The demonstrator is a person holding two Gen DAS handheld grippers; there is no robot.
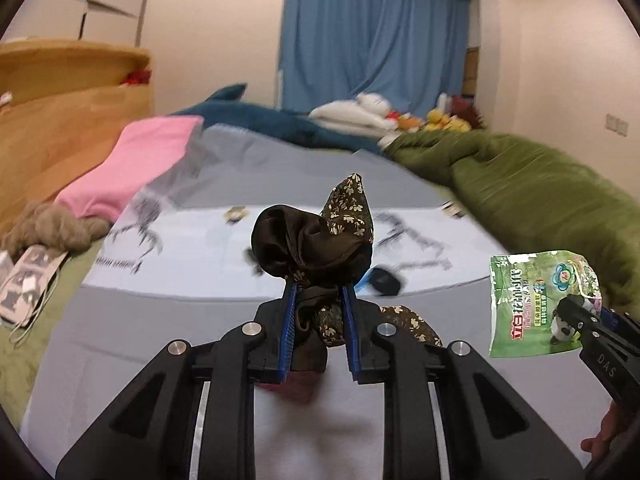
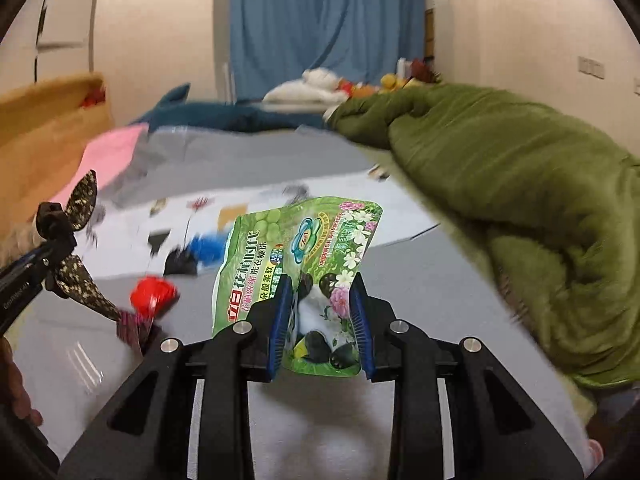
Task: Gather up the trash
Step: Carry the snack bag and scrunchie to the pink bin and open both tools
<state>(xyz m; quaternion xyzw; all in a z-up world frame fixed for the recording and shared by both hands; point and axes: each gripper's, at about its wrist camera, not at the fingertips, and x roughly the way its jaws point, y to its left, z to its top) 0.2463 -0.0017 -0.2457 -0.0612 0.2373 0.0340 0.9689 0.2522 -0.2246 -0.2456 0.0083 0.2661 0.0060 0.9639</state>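
Left gripper (image 1: pixel 319 300) clenched on brown floral cloth (image 1: pixel 312 240), right gripper (image 2: pixel 322 304) grasping green pouch (image 2: pixel 296 256) between its pads.

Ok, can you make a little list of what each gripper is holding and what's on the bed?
left gripper: shut on dark brown flowery cloth bundle
right gripper: shut on green printed plastic pouch
bed: grey patterned sheet, rumpled green blanket, pink cloth
loose nearby: red crumpled wrapper
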